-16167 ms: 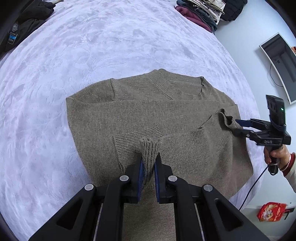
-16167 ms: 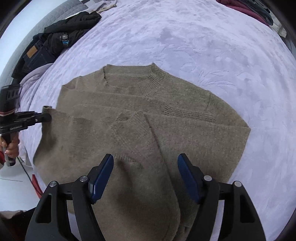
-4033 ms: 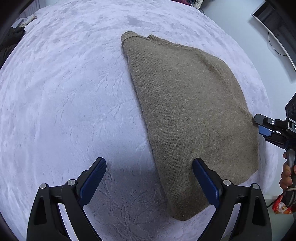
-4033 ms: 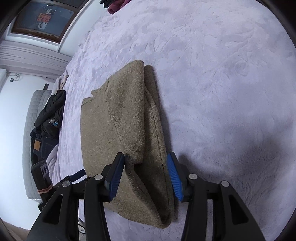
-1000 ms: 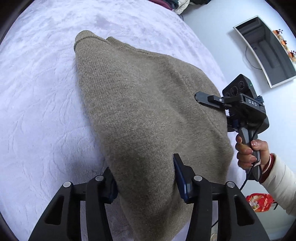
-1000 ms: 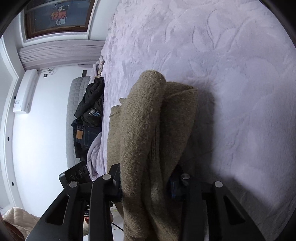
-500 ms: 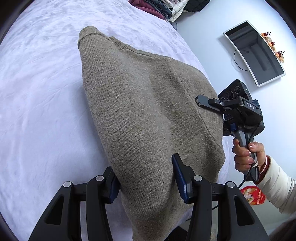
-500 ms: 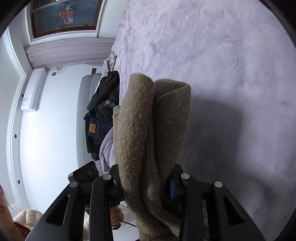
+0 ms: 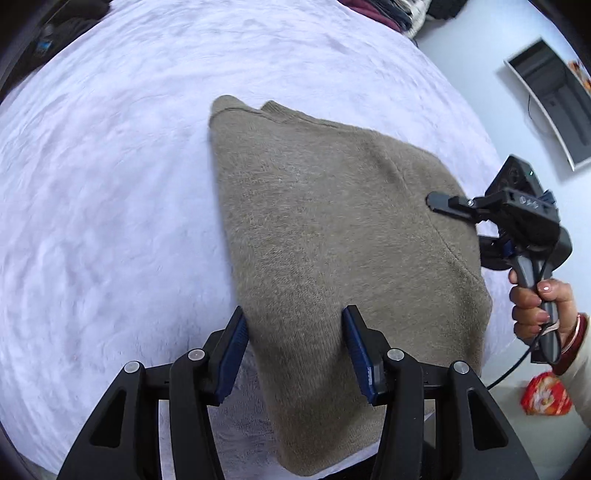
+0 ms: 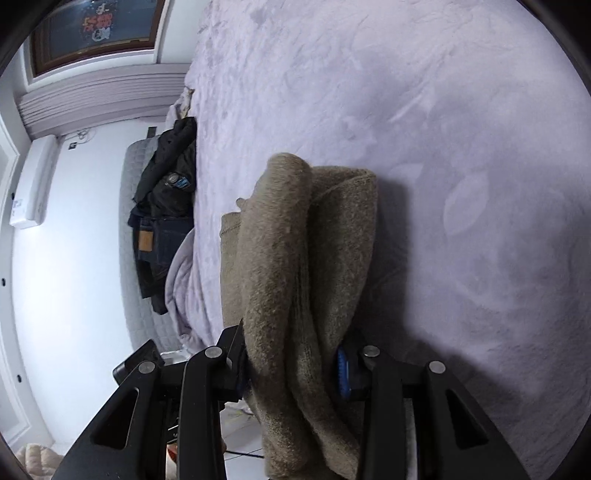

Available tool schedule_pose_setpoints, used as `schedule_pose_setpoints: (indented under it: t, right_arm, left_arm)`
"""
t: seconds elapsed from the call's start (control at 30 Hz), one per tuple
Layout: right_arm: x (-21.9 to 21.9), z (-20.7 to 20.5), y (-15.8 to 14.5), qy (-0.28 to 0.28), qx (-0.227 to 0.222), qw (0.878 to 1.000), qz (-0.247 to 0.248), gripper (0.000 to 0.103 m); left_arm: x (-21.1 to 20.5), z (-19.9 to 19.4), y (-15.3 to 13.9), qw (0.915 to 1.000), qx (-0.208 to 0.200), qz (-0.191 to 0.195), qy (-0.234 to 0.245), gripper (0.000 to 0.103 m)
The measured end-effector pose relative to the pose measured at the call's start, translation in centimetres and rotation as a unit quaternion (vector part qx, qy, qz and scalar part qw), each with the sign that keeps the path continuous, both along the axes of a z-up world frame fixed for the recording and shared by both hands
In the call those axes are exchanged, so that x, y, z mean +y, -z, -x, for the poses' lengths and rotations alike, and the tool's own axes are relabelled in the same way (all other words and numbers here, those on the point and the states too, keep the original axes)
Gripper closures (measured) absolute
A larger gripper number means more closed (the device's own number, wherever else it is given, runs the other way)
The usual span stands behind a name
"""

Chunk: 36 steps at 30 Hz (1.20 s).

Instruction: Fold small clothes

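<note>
A folded olive-brown knit sweater lies on the pale lilac bedspread. My left gripper is shut on its near end, the thick fold filling the gap between the blue pads. My right gripper is shut on the sweater's other edge, which bunches in thick layers between its fingers. In the left wrist view the right gripper shows at the sweater's right side, one finger lying over the cloth, held by a hand.
Dark clothes and jeans are piled at the bed's far side by a grey headboard. More clothes lie at the top edge. A monitor hangs on the wall; a red packet lies on the floor.
Over the last second both grippers have kept their hold on the sweater. The view has shifted so more of the bedspread shows, and the sweater lies lower and flatter.
</note>
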State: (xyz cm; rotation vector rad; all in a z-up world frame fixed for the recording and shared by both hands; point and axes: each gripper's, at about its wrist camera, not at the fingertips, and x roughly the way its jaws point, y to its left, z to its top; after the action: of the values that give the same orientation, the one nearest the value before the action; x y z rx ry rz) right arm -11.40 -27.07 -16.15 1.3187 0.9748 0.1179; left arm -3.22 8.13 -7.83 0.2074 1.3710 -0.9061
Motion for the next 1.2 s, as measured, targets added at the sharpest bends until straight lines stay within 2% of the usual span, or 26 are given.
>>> schedule_pose_setpoints:
  t: [0.07, 0.13, 0.17, 0.2, 0.27, 0.3, 0.33, 0.37, 0.43, 0.5, 0.53, 0.57, 0.6, 0.67, 0.73, 0.8, 0.87, 0.9, 0.97, 1.03, 1.2]
  right_arm:
    - [-0.3, 0.0, -0.2, 0.001, 0.022, 1.0, 0.021, 0.052]
    - [-0.5, 0.5, -1.5, -0.004, 0.045, 0.996, 0.073, 0.042]
    - [-0.7, 0.8, -2.2, -0.005, 0.05, 0.995, 0.089, 0.04]
    - [-0.7, 1.3, -3.1, -0.003, 0.055, 0.993, 0.106, 0.04]
    - [-0.8, 2.5, -4.9, 0.003, 0.057, 0.99, 0.128, 0.041]
    - [-0.6, 3.1, -5.8, 0.005, 0.055, 0.989, 0.136, 0.041]
    - [-0.2, 3.7, -6.7, 0.005, 0.051, 0.989, 0.138, 0.04]
    - [0.3, 4.4, -7.3, 0.004, 0.044, 0.99, 0.136, 0.041]
    - [1.7, 5.5, -7.7, -0.007, 0.033, 0.993, 0.112, 0.041]
    - [3.6, 5.8, -6.6, -0.02, 0.045, 0.995, 0.082, 0.041]
    - [4.4, 5.9, -5.8, -0.025, 0.052, 0.996, 0.072, 0.053]
    - [5.1, 5.9, -5.2, -0.029, 0.056, 0.995, 0.071, 0.081]
    - [5.6, 5.9, -5.0, -0.03, 0.061, 0.994, 0.08, 0.092]
    - [6.0, 6.1, -5.8, -0.025, 0.052, 0.993, 0.103, 0.093]
    - [6.2, 6.8, -6.7, -0.022, 0.056, 0.987, 0.148, 0.094]
    - [6.3, 7.5, -6.2, -0.027, 0.088, 0.977, 0.193, 0.094]
    - [6.6, 8.1, -4.8, -0.036, 0.122, 0.968, 0.218, 0.094]
    - [6.8, 8.8, -3.8, -0.038, 0.139, 0.965, 0.218, 0.094]
    - [6.9, 9.7, -3.1, -0.021, 0.143, 0.969, 0.2, 0.094]
    - [7.0, 10.3, -3.4, -0.007, 0.143, 0.97, 0.195, 0.094]
    - [8.0, 9.7, -3.8, -0.02, 0.163, 0.963, 0.212, 0.094]
  left_arm:
    - [0.8, -0.1, -0.7, 0.9999, -0.011, -0.003, -0.011, 0.051]
    - [2.3, -0.1, -1.5, 0.9988, -0.042, -0.017, -0.021, 0.045]
    - [2.3, 0.0, -2.0, 0.9976, -0.059, -0.027, -0.026, 0.036]
    - [2.0, 0.2, -2.5, 0.9962, -0.075, -0.033, -0.031, 0.032]
    - [2.6, 0.4, -3.2, 0.9944, -0.094, -0.034, -0.034, 0.032]
    - [3.1, 0.7, -3.4, 0.9938, -0.099, -0.036, -0.034, 0.029]
    - [3.6, 0.8, -3.7, 0.9931, -0.105, -0.037, -0.037, 0.021]
    - [4.2, 0.7, -3.9, 0.9925, -0.109, -0.039, -0.039, 0.0]
    - [5.1, 1.6, -4.8, 0.9912, -0.119, -0.041, -0.041, 0.0]
    - [2.6, 2.9, -4.7, 0.9907, -0.121, -0.044, -0.043, 0.0]
    - [2.6, 2.8, -4.8, 0.9907, -0.121, -0.046, -0.042, 0.0]
    - [2.6, 2.9, -4.9, 0.9909, -0.119, -0.047, -0.041, 0.0]
    - [1.8, 2.8, -4.6, 0.9909, -0.119, -0.046, -0.041, 0.0]
    - [1.2, 2.9, -4.7, 0.9912, -0.12, -0.042, -0.038, 0.0]
    - [1.2, 3.0, -4.6, 0.9922, -0.113, -0.037, -0.037, 0.0]
    - [1.5, 3.0, -4.1, 0.9935, -0.099, -0.038, -0.04, 0.0]
    - [1.7, 3.2, -3.6, 0.9936, -0.091, -0.051, -0.044, 0.0]
    - [1.7, 3.4, -3.4, 0.9929, -0.092, -0.061, -0.044, 0.0]
    - [1.8, 3.6, -3.3, 0.9921, -0.095, -0.071, -0.041, 0.0]
    - [1.8, 3.9, -3.4, 0.9914, -0.098, -0.078, -0.039, 0.0]
    - [1.6, 4.5, -3.7, 0.9867, -0.113, -0.11, -0.037, 0.0]
